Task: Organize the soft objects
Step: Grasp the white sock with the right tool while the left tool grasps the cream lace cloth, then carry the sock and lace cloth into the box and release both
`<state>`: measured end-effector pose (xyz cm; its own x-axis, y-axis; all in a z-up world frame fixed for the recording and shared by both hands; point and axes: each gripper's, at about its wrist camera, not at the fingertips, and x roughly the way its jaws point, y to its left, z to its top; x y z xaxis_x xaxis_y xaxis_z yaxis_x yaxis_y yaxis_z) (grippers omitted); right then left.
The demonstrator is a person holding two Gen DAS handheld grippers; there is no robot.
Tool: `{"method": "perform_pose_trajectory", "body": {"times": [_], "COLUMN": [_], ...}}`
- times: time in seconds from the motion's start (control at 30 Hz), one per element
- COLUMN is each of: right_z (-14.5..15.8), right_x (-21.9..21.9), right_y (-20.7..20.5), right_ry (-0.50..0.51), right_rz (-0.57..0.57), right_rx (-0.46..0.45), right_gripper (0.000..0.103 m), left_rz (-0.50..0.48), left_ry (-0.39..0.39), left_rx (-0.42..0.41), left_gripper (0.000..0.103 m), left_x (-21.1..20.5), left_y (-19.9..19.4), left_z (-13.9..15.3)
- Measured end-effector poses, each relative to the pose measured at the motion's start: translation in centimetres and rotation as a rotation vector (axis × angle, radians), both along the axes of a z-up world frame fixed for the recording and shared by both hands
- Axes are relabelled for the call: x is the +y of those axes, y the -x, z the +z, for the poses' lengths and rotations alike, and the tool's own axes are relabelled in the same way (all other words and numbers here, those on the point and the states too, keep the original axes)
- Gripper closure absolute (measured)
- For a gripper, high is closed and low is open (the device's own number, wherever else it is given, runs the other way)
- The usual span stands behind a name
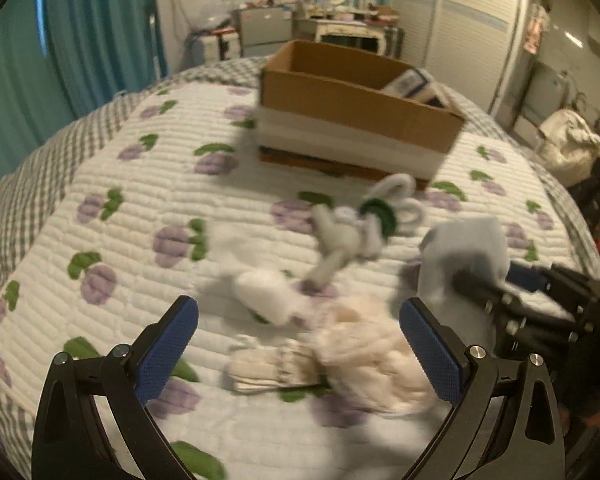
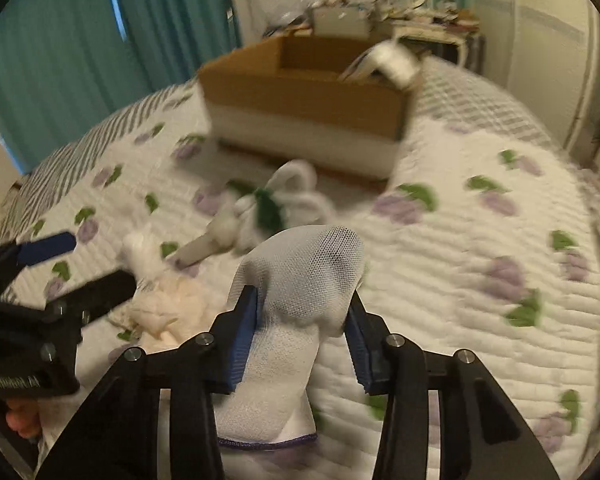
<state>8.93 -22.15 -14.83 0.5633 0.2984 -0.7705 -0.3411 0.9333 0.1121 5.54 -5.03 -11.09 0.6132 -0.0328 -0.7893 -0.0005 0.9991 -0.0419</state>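
My right gripper [image 2: 300, 332] is shut on a white mesh sock [image 2: 300, 280] and holds it above the bed; it also shows in the left wrist view [image 1: 466, 248]. My left gripper [image 1: 298, 344] is open and empty, low over a cream sock pile [image 1: 364, 352] and a folded cream sock [image 1: 268, 368]. A rolled white sock [image 1: 264, 292] lies just beyond. A grey plush rabbit with a green bow [image 1: 352, 228] lies farther on, also in the right wrist view [image 2: 260, 208]. A cardboard box [image 1: 356, 100] stands at the far side of the bed.
The quilt [image 1: 120, 240] is white with purple and green print, over a grey checked cover. The box [image 2: 300, 88] holds some items at its right end. Teal curtains [image 1: 80, 32] hang at the left. A cluttered desk [image 1: 340, 24] stands behind the bed.
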Motion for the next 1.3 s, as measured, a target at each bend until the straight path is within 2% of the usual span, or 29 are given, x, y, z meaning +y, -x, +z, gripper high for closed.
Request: {"method": "perform_pose_trajectory", "body": {"times": [0.07, 0.1, 0.17, 0.37, 0.5, 0.53, 0.57, 0.63, 0.73, 1.0, 1.3], "right_z": [0.9, 1.2, 1.4, 0.0, -0.9, -0.9, -0.9, -0.8, -0.6, 2.6, 7.3], "right_x": [-1.3, -2.1, -3.0, -3.9, -3.3, -3.2, -3.3, -3.3, -3.4, -3.7, -4.6], "right_y": [0.2, 0.4, 0.4, 0.3, 0.1, 0.2, 0.2, 0.3, 0.6, 2.6, 5.5], "right_ry": [-0.007, -0.015, -0.017, -0.021, -0.009, -0.006, -0.005, -0.009, -0.013, -0.027, -0.045], "right_rz": [-0.025, -0.041, -0.061, -0.069, -0.060, -0.058, -0.058, -0.060, -0.061, -0.067, -0.084], "right_rx": [-0.016, -0.021, -0.022, 0.014, 0.027, 0.025, 0.024, 0.025, 0.022, -0.036, -0.129], "right_gripper": [0.061, 0.061, 0.061, 0.061, 0.061, 0.061, 0.061, 0.061, 0.061, 0.061, 0.061], "left_rz": [-0.006, 0.000, -0.018, -0.088, -0.131, -0.136, -0.142, -0.148, -0.153, -0.147, -0.152], "left_ry": [-0.006, -0.024, -0.035, -0.034, -0.022, -0.018, -0.010, 0.003, 0.029, 0.060, 0.051], "left_rx": [0.007, 0.024, 0.066, 0.110, 0.193, 0.198, 0.212, 0.237, 0.203, 0.097, -0.041], "left_gripper": [0.003, 0.007, 0.025, 0.026, 0.026, 0.037, 0.054, 0.065, 0.072, 0.072, 0.072], "left_x": [-1.0, -1.5, -2.3, -3.4, -3.9, -4.0, -4.0, -3.9, -3.6, -2.5, -2.7], "left_y": [0.1, 0.1, -0.3, -0.8, -1.8, -1.9, -2.0, -2.1, -1.5, 0.9, 1.7], "left_z": [-0.1, -0.5, -1.4, -2.8, -4.5, -4.6, -4.9, -5.5, -4.7, -0.9, 5.2]}}
